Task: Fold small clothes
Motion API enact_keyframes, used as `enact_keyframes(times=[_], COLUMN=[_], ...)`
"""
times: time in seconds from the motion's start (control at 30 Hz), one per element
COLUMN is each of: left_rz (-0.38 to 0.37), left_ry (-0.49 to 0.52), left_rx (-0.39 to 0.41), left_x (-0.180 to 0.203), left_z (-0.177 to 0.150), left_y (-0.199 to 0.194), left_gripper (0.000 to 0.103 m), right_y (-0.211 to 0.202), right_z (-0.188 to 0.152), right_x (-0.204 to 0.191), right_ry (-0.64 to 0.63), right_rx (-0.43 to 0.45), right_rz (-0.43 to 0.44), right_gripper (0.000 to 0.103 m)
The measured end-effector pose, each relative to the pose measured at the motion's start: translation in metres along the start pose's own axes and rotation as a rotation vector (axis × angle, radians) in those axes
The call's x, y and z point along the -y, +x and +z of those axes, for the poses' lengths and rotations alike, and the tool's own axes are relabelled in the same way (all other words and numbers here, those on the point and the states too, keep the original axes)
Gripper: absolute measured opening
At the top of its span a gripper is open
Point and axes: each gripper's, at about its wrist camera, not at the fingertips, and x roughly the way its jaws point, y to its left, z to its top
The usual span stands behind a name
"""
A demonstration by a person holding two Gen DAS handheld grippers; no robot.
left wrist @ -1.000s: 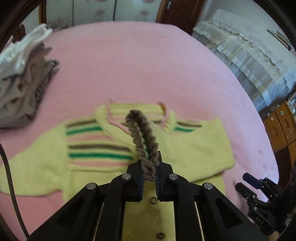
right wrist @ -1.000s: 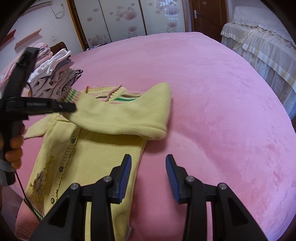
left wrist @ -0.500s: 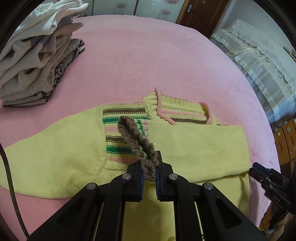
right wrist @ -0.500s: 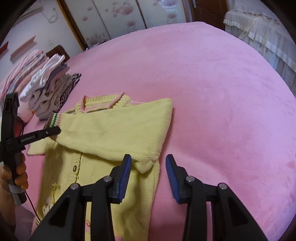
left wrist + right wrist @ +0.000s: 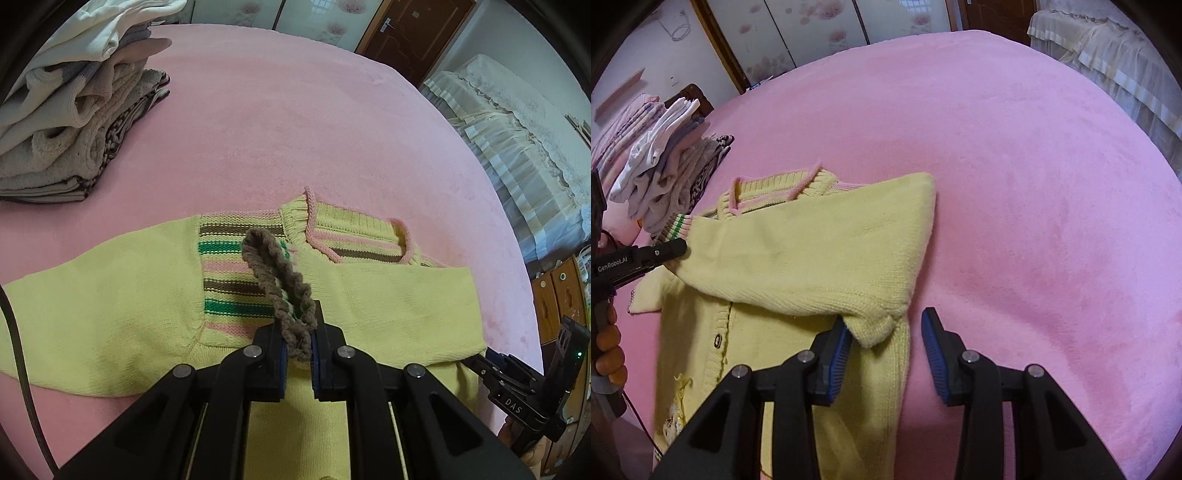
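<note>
A small yellow knit cardigan (image 5: 388, 302) with pink, brown and green stripes lies front-up on the pink bed; it also shows in the right wrist view (image 5: 812, 258). My left gripper (image 5: 298, 350) is shut on the brown-edged cuff (image 5: 280, 284) of its right sleeve, which is drawn across the chest. In the right wrist view the left gripper (image 5: 674, 251) pinches the striped cuff (image 5: 677, 229). My right gripper (image 5: 884, 343) is open, its jaws on either side of the folded sleeve's bottom corner (image 5: 877, 326).
A stack of folded clothes (image 5: 70, 122) sits on the bed at the far left, also in the right wrist view (image 5: 665, 173). Pink bedspread (image 5: 1034, 184) stretches to the right. A second bed with a white lace cover (image 5: 517, 122) stands beyond.
My left gripper has carried the sleeve cuff across the chest and lowered it. My right gripper has moved in, so its open jaws now stand around the fold's corner.
</note>
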Motion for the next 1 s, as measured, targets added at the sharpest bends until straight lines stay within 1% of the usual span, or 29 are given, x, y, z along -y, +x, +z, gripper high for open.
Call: enact_keyframes(times=[0.1,0.13,0.23,0.4,0.5,0.63,0.7,0.73,0.77,0.8,0.83,0.87,0.93,0.97,1.0], left_rz=[0.004,0.011,0.023,0.060,0.054,0.054,0.053,0.048,0.038,0.020,0.005,0.003,0.053,0.071,0.071], left_ry=[0.000,-0.002,-0.017,-0.005,-0.016,0.001,0.013,0.016,0.021,0.028,0.038,0.045,0.075,0.093,0.096], left_rx=[0.007,0.008,-0.011,-0.043,-0.043,-0.034,-0.037,-0.039,-0.043,-0.053,-0.053,-0.045,-0.006,0.020,0.029], left_x=[0.000,-0.002,-0.007,-0.010,-0.013,-0.013,-0.013,-0.014,-0.014,-0.014,-0.013,-0.012,-0.008,-0.008,-0.006], left_z=[0.000,0.000,-0.001,-0.011,-0.015,-0.017,-0.017,-0.017,-0.015,-0.015,-0.014,-0.014,-0.015,-0.015,-0.014], left_y=[-0.001,-0.001,0.007,0.026,0.031,0.030,0.030,0.029,0.028,0.025,0.020,0.015,0.002,-0.005,-0.009], left_gripper=[0.007,0.007,0.007,0.007,0.007,0.008,0.011,0.017,0.029,0.038,0.055,0.069,0.083,0.083,0.083], right_y=[-0.002,-0.002,0.003,0.004,0.007,0.005,0.007,0.005,0.002,-0.004,-0.010,-0.018,-0.036,-0.041,-0.047], right_z=[0.000,0.000,0.001,-0.001,-0.004,-0.008,-0.007,-0.005,-0.005,-0.003,-0.002,-0.001,0.004,0.007,0.012], right_x=[-0.004,-0.004,-0.001,0.001,0.002,-0.003,-0.007,-0.008,-0.008,-0.008,-0.009,-0.009,-0.009,-0.008,-0.006], right_ry=[-0.015,-0.015,-0.005,0.004,0.011,-0.019,-0.039,-0.047,-0.050,-0.062,-0.071,-0.082,-0.103,-0.106,-0.100], right_rx=[0.021,0.030,0.012,0.004,-0.003,0.003,-0.003,-0.014,-0.019,-0.022,-0.017,-0.007,0.030,0.045,0.066], right_rz=[-0.002,-0.017,-0.035,-0.039,-0.040,-0.068,-0.074,-0.069,-0.061,-0.045,-0.031,-0.012,-0.002,-0.007,-0.009], right_gripper=[0.037,0.026,0.021,0.021,0.021,0.020,0.021,0.023,0.023,0.025,0.030,0.034,0.049,0.051,0.055])
